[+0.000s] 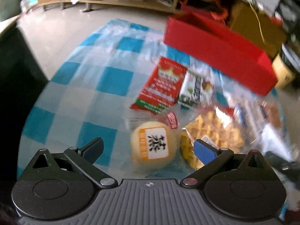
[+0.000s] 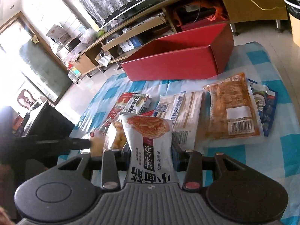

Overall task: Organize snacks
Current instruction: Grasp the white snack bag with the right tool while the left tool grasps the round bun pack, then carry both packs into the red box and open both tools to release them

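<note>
My left gripper [image 1: 150, 148] is open just above a round yellow bun [image 1: 154, 147] with an orange-and-white label, which lies between its fingers on the blue checked cloth [image 1: 90, 86]. A clear bag of waffles [image 1: 211, 133] lies beside the right finger. My right gripper [image 2: 150, 155] is shut on a white snack packet [image 2: 150, 142] with black lettering and a noodle picture, held above the cloth. An open red box [image 2: 180, 60] stands at the far side; it also shows in the left wrist view [image 1: 221, 50].
A red snack packet [image 1: 161, 86] and a white-green packet [image 1: 195, 90] lie beyond the bun. An orange packet [image 2: 232, 106], a pale flat packet [image 2: 180, 110] and a dark blue packet [image 2: 264, 105] lie ahead of the right gripper. Low shelves [image 2: 131, 37] stand behind.
</note>
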Tool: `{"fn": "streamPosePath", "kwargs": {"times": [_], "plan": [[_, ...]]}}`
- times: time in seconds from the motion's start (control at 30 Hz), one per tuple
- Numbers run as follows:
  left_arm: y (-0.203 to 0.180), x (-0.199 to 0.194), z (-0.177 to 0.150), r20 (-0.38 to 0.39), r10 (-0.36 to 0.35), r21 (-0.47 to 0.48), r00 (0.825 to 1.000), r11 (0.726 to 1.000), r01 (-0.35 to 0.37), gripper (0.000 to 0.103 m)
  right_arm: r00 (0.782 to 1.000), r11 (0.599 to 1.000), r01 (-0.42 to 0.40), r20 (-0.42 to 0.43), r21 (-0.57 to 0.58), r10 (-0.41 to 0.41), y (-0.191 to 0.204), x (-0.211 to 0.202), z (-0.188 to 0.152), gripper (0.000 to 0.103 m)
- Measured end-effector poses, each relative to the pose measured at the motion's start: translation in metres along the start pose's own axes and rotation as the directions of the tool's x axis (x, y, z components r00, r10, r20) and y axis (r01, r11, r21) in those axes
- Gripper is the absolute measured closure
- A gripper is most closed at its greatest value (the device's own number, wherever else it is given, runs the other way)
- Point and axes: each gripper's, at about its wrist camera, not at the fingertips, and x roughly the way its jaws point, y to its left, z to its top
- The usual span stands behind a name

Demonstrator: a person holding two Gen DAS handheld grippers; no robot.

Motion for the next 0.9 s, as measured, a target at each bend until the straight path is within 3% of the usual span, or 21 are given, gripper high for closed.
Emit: {"fn": "streamPosePath", "kwargs": {"times": [0.07, 0.1, 0.23, 0.33, 0.4, 0.6, 0.9], "plan": [[-0.007, 0.015, -0.002, -0.011, 0.093, 0.040, 0.996, 0.995, -0.092, 0.004, 1.000, 1.000, -0.004, 0.001, 0.009, 0.004, -0.003, -0.002, -0.002, 0.066], [-0.007, 0.022, -0.002, -0.026, 0.105, 0.038, 0.994, 0.994, -0.104, 0.011, 1.000, 1.000, -0.004, 0.000, 0.009, 0.004, -0.004, -0.003, -0.002, 0.066], [0.006, 0.035, 0.004, -0.042, 0.088, -0.001, 0.995, 0.996, -0.088, 0.017, 1.000, 1.000, -0.003, -0.011, -0.009, 0.003, -0.005, -0.001, -0.005, 0.066], [-0.004, 0.026, 0.000, -0.016, 0.092, 0.088, 0.996, 0.992, -0.091, 0.037, 1.000, 0.999, 0.012, -0.008, -0.051, -0.012, 0.001, 0.000, -0.007, 0.066], [-0.011, 0.022, -0.007, -0.004, 0.126, 0.144, 0.992, 0.982, -0.124, 0.037, 1.000, 0.998, 0.012, -0.011, -0.065, -0.013, 0.003, 0.001, -0.007, 0.066], [-0.013, 0.002, -0.030, 0.016, 0.127, 0.208, 0.992, 0.970, -0.127, 0.038, 0.999, 0.990, 0.052, 0.003, -0.129, -0.052, 0.016, -0.003, -0.017, 0.067], [0.002, -0.028, -0.045, 0.047, -0.001, 0.207, 0.999, 0.978, -0.009, 0.038, 0.997, 0.989, 0.075, 0.004, -0.128, -0.075, 0.049, -0.026, -0.053, 0.067]]}}
